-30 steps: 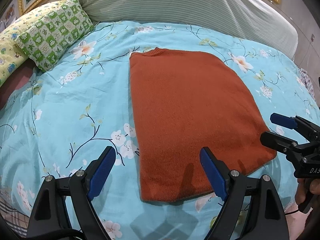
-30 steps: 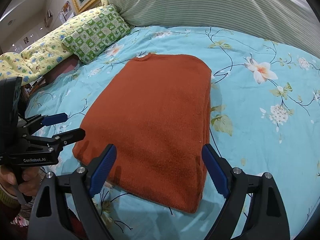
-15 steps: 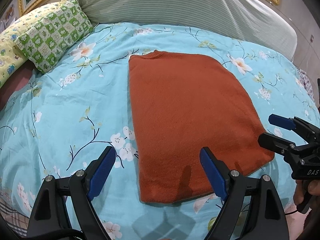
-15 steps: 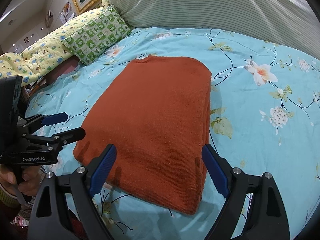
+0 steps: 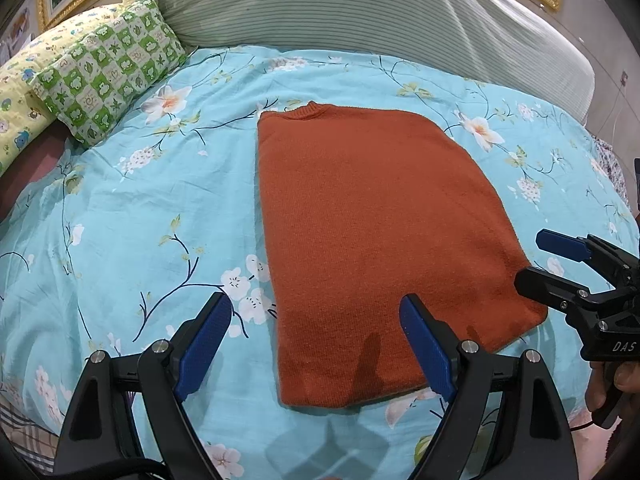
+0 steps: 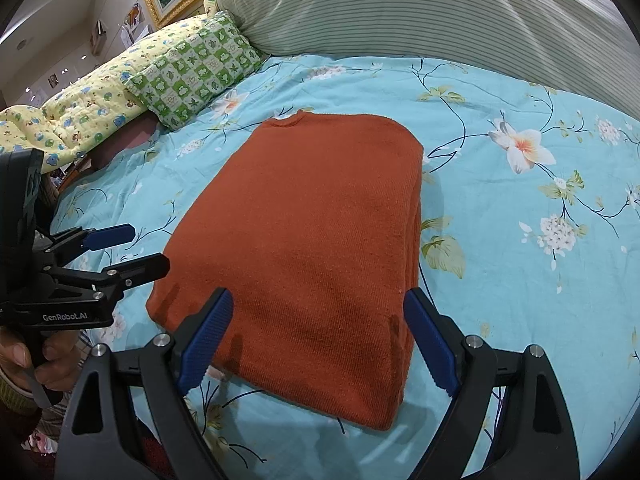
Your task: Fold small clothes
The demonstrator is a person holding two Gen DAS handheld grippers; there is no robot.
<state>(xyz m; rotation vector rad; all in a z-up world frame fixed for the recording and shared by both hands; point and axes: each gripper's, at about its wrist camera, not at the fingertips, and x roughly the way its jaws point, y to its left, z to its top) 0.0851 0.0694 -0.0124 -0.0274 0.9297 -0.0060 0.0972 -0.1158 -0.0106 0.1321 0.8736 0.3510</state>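
Observation:
A rust-orange knit sweater (image 5: 372, 240) lies flat on the bed, folded into a long rectangle with the collar at the far end; it also shows in the right wrist view (image 6: 316, 248). My left gripper (image 5: 316, 332) is open and empty, held above the sweater's near left corner. My right gripper (image 6: 318, 332) is open and empty, above the sweater's near right corner. Each gripper shows in the other's view: the right one (image 5: 560, 264) at the sweater's right corner, the left one (image 6: 120, 252) at its left corner.
The sweater rests on a light blue floral bedspread (image 5: 140, 220). A green checked pillow (image 5: 108, 76) and a yellow quilt (image 6: 72, 120) lie at the far left. A large striped bolster (image 5: 360, 12) runs along the back.
Both grippers have drawn back a little toward the near edge; the sweater sits slightly farther away in both views. The sweater has not moved.

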